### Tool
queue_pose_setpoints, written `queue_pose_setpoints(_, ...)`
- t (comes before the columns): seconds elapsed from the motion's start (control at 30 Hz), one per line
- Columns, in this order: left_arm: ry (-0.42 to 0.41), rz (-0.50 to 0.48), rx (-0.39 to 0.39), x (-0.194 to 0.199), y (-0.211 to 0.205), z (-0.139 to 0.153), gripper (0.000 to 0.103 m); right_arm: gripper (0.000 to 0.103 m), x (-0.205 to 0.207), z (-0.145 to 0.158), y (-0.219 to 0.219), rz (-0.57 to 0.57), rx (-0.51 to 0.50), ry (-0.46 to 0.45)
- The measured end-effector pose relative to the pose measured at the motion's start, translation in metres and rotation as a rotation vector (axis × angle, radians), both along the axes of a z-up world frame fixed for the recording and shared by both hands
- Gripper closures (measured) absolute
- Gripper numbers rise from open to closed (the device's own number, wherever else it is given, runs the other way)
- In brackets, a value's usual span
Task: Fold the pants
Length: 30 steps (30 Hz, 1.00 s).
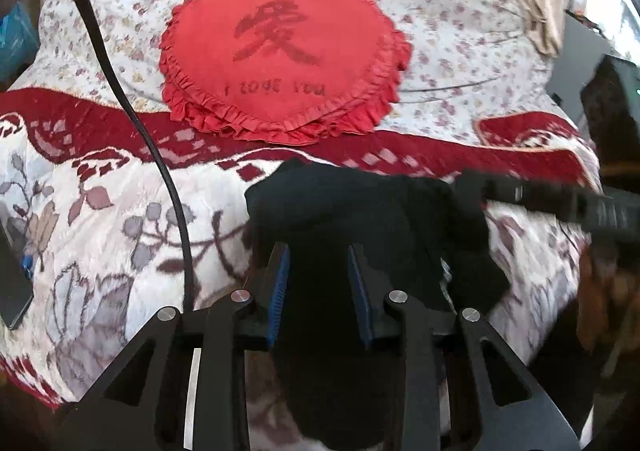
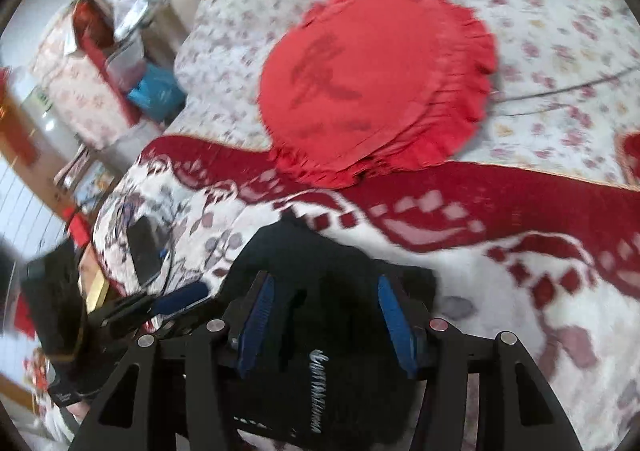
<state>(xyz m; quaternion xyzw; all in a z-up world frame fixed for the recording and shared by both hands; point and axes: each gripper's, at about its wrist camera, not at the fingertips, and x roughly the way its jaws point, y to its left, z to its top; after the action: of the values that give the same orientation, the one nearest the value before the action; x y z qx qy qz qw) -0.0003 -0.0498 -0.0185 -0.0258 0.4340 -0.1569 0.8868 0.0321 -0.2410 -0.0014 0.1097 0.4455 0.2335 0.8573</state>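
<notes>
The black pants (image 1: 360, 219) are bunched on the flowered blanket (image 1: 100, 235). In the left wrist view my left gripper (image 1: 320, 259) has its blue-padded fingers (image 1: 282, 283) on either side of a thick fold of the black cloth and grips it. The right gripper's arm (image 1: 560, 199) shows blurred at the right, reaching to the pants. In the right wrist view the pants (image 2: 320, 331) with white lettering lie between the fingers of my right gripper (image 2: 324, 287), which holds the cloth. The left gripper (image 2: 168, 303) shows at the left.
A red heart-shaped frilled cushion (image 1: 280, 55) lies on the floral bedsheet (image 1: 460, 11) beyond the pants. A black cable (image 1: 120, 91) runs across the blanket at the left. A dark flat device (image 2: 142, 251) lies near the bed's left edge. Cluttered furniture (image 2: 100, 63) stands beside the bed.
</notes>
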Motion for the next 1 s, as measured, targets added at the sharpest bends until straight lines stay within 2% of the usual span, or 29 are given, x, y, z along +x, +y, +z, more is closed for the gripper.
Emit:
queue_pose_setpoints(0.13,0.058,0.055,0.044,0.024,-0.005,-0.017,0.074,0.059,0.011,-0.021,0.014,0.012,-0.040,0.017)
queue_pose_setpoints(0.23,0.075,0.054,0.066,0.033,-0.008,-0.029,0.072,0.068,0.018,-0.040,0.009,-0.015,-0.157,0.040)
queue_pose_setpoints(0.33,0.068,0.052,0.079,0.034,-0.011,-0.035,0.070,0.068,0.022,-0.052,-0.004,-0.027,-0.107,0.065)
queue_pose_setpoints(0.5,0.063,0.065,0.086,0.031,-0.011,-0.032,0.070,0.067,0.019,-0.046,-0.006,-0.034,-0.081,0.064)
queue_pose_setpoints(0.73,0.060,0.088,0.084,0.011,-0.002,-0.017,0.071,0.066,-0.019,-0.014,-0.005,-0.022,-0.090,-0.003)
queue_pose_setpoints(1.0,0.059,0.095,0.082,-0.017,-0.001,-0.010,0.071,0.066,-0.049,-0.030,0.011,0.041,-0.135,0.028)
